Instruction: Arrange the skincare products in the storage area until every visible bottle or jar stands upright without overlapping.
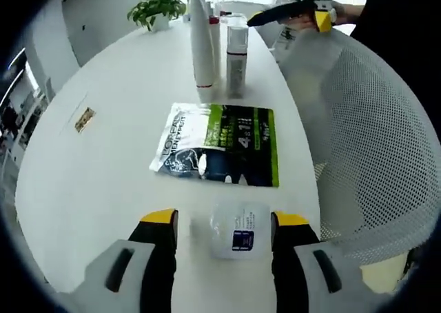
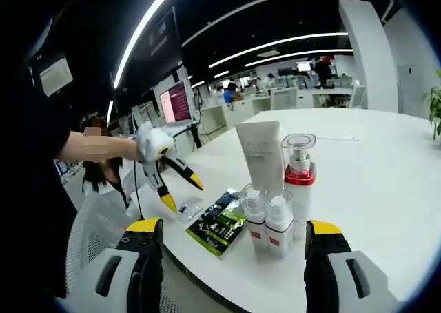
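Bottles (image 1: 236, 58) are already stood upright beyond the flat sachet (image 1: 219, 145), while a small packet (image 1: 239, 230) is straddled by the released left gripper (image 1: 224, 230), right gripper (image 2: 234, 240) likewise released.

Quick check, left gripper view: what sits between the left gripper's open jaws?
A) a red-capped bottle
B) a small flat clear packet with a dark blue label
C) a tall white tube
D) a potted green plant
B: the small flat clear packet with a dark blue label lies on the white table between the yellow tips of the left gripper, jaws apart and not touching it.
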A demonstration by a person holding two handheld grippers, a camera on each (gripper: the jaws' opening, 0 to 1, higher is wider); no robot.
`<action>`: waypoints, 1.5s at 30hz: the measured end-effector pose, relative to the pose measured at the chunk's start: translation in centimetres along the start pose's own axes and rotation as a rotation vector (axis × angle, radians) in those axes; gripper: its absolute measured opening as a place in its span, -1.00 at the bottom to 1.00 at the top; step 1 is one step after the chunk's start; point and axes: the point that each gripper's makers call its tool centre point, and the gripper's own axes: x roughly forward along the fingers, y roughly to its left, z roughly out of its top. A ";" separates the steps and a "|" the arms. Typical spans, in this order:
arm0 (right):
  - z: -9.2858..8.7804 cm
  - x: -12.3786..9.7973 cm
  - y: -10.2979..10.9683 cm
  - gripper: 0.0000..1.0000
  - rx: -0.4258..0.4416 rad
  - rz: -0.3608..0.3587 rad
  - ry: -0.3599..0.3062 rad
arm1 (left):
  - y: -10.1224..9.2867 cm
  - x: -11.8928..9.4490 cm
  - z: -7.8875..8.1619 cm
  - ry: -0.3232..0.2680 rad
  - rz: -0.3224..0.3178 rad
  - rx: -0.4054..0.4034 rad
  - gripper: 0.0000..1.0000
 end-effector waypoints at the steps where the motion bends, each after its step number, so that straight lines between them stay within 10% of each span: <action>1: 0.0 0.0 0.0 0.80 0.001 0.000 -0.001 | 0.4 -0.3 0.3 -0.027 0.026 -0.035 0.04; 16: -0.5 0.2 0.5 0.79 -0.006 0.022 0.027 | 1.0 -5.0 2.2 -0.328 0.326 -0.508 0.58; 27: -0.9 0.4 0.7 0.77 -0.008 0.038 0.050 | -2.7 -7.3 1.9 -0.441 0.375 -0.662 0.80; 45: -1.2 0.4 0.9 0.79 -0.014 0.047 0.070 | -2.7 -7.9 0.3 -0.474 0.421 -0.733 0.98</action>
